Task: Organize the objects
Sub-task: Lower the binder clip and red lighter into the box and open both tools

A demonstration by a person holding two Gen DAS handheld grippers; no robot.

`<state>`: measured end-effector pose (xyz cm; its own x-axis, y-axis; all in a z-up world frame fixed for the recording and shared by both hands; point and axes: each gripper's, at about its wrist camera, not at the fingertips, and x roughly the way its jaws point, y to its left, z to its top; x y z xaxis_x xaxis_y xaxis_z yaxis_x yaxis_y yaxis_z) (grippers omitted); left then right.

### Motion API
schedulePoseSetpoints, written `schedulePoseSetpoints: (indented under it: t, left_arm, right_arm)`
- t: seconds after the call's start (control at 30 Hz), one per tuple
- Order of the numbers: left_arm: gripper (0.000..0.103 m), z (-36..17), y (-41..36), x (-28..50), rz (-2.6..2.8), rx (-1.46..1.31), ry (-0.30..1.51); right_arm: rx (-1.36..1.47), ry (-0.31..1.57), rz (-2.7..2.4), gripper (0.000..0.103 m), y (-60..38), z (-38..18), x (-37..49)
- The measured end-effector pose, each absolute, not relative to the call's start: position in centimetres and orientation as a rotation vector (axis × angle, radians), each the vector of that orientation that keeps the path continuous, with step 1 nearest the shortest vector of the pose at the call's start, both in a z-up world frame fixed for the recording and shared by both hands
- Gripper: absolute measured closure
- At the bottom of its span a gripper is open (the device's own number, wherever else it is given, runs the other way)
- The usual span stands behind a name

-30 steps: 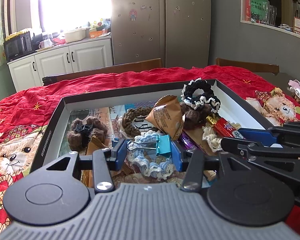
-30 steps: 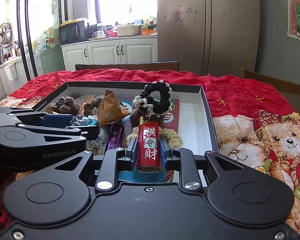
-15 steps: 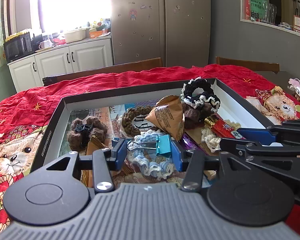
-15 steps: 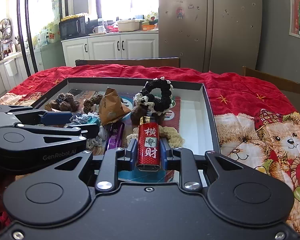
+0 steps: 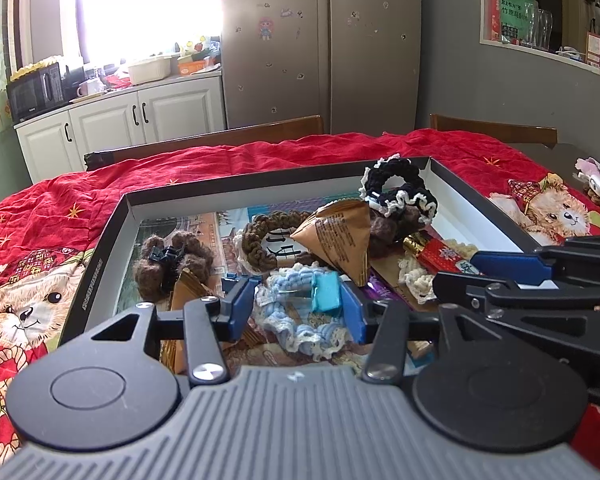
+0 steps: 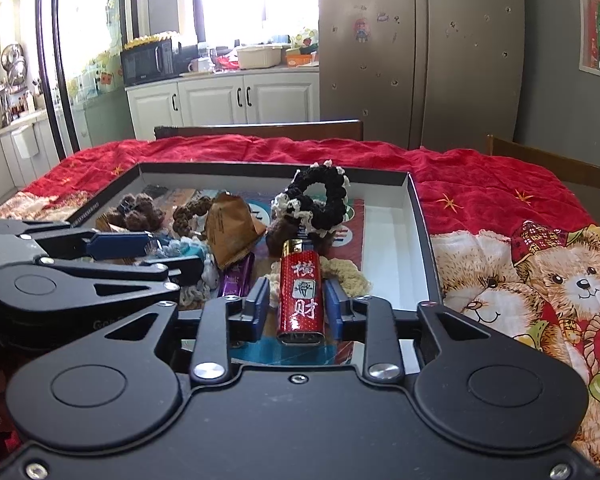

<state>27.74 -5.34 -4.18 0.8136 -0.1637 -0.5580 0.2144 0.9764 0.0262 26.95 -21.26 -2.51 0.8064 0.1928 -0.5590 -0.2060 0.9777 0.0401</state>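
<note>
A black shallow box point(image 5: 104, 248) point(image 6: 418, 216) on the red tablecloth holds several scrunchies, a brown snack packet point(image 5: 336, 236) point(image 6: 232, 224) and other small items. My left gripper point(image 5: 298, 300) is open over the box; a teal binder clip point(image 5: 326, 291) lies between its fingers, against the right one, on a light-blue scrunchie point(image 5: 300, 320). My right gripper point(image 6: 300, 300) is slightly open around a red lighter point(image 6: 302, 294) point(image 5: 442, 254), with small gaps at both fingers. A black-and-white scrunchie point(image 6: 320, 196) point(image 5: 396, 188) stands behind.
A brown scrunchie with a black claw clip point(image 5: 172, 258) lies at the box's left. A purple packet point(image 6: 236, 276) lies beside the lighter. Wooden chair backs point(image 6: 260, 130) stand behind the table. Bear prints cover the cloth point(image 6: 540, 272) at the right.
The binder clip has dropped onto the blue scrunchie as my left gripper's jaws opened wider. My right gripper's fingers have loosened off the red lighter.
</note>
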Motion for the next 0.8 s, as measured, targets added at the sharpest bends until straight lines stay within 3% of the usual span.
schedulePoseSetpoints:
  t: [0.8]
  left_arm:
    - [0.03,-2.6,-5.2,25.8,-0.175,0.09,0.549]
  right_arm:
    - [-0.012,0.557,0.21,0.066,-21.7,-1.8,26.1]
